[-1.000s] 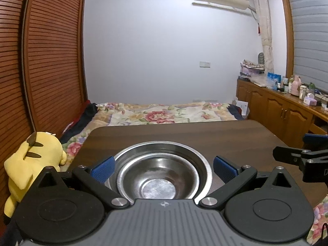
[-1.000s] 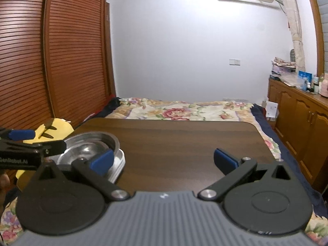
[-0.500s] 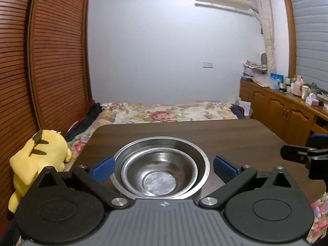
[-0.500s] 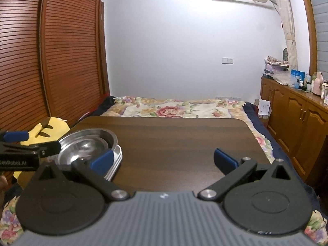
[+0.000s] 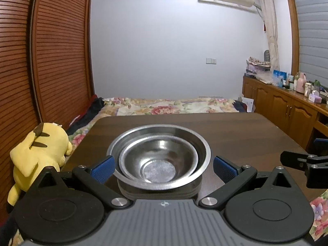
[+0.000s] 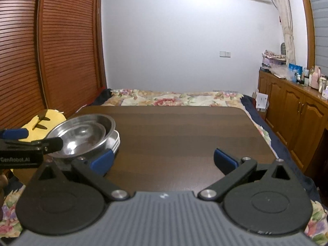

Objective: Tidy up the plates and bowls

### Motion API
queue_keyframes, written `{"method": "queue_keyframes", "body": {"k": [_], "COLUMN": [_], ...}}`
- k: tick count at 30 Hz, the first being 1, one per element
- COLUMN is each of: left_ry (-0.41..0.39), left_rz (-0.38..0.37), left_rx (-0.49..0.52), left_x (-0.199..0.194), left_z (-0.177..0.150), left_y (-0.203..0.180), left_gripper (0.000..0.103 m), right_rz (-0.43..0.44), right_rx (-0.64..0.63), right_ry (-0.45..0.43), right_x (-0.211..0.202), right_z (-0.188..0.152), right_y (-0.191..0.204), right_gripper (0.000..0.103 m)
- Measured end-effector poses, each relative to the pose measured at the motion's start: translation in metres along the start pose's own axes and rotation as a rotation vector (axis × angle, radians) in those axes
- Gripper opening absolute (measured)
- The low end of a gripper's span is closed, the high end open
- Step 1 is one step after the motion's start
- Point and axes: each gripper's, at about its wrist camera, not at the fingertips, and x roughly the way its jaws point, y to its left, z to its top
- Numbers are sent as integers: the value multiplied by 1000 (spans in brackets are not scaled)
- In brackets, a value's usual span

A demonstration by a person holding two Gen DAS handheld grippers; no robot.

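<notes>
A small steel bowl (image 5: 157, 164) sits nested in a wider steel bowl (image 5: 196, 143), on a low stack of steel plates (image 5: 160, 192) at the near left of the dark wooden table (image 5: 235, 135). My left gripper (image 5: 164, 167) is open, its blue pads either side of the stack's near edge and touching nothing. In the right wrist view the same bowls (image 6: 82, 137) and plates (image 6: 116, 141) stand at left, behind the left gripper (image 6: 33, 138). My right gripper (image 6: 164, 158) is open over bare table, holding nothing, and shows at the left view's edge (image 5: 303, 151).
A yellow plush toy (image 5: 39, 149) lies off the table's left edge, beside slatted wooden doors (image 5: 51, 61). A floral bed (image 6: 174, 99) lies beyond the table's far edge. Wooden cabinets (image 6: 297, 110) with small items on top line the right wall.
Both grippers have drawn back and sunk a little towards the table's near edge, so the stack now shows from a lower angle. Both stay open; the bowls have not moved.
</notes>
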Motion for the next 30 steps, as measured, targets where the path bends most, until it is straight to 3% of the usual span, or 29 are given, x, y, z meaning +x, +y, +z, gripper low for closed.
{"method": "queue_keyframes", "body": {"k": [30], "left_ry": [15], "left_rz": [17], "left_rx": [10], "left_x": [10], "left_z": [-19], "left_y": [-3], "left_gripper": [103], "right_rz": [-24], "right_rx": [20], "right_ry": [-12], "right_x": [3], "right_z": [-16], "right_y": [-7], "right_gripper": [103]}}
